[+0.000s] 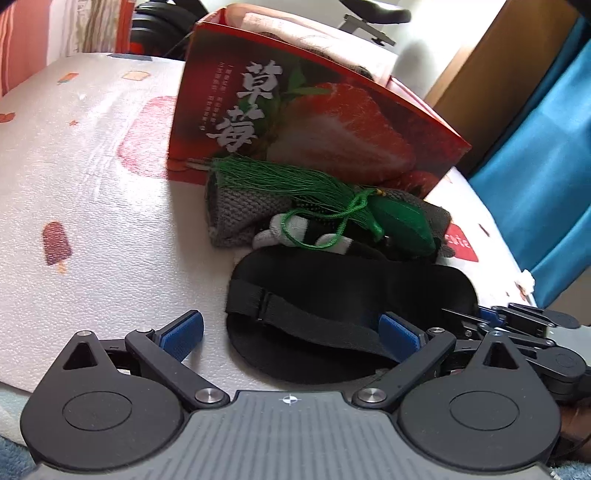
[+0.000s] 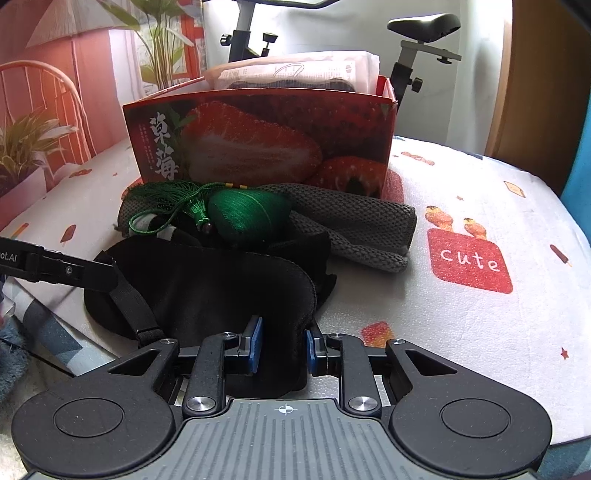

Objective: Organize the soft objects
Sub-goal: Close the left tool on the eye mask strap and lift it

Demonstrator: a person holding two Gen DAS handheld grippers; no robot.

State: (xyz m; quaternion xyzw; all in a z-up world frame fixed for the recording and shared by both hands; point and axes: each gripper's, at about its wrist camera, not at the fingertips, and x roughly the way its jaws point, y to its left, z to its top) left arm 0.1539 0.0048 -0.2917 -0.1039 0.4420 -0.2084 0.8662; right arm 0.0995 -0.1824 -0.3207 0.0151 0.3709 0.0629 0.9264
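A black eye mask [image 1: 351,288] [image 2: 207,280] with an elastic strap lies on the white printed cover [image 1: 92,184]. My right gripper [image 2: 282,345] is shut on the mask's near edge, with black fabric bunched between its blue pads. My left gripper [image 1: 291,334] stands wide open around the mask's other end, and its pads do not press on it. Behind the mask lie a green sachet with a tassel [image 1: 402,225] [image 2: 251,214], a rolled grey knit cloth [image 1: 236,206] [image 2: 354,225] and a small black-and-white soft item [image 1: 295,229]. A red strawberry box [image 1: 314,110] [image 2: 258,140] stands behind them, holding packets.
An exercise bike [image 2: 424,26] stands behind the box. A blue curtain [image 1: 535,166] and a wooden panel [image 1: 491,62] are to the right, and potted plants [image 2: 29,144] to the left. The cover's red "cute" patch [image 2: 469,258] lies bare at the right.
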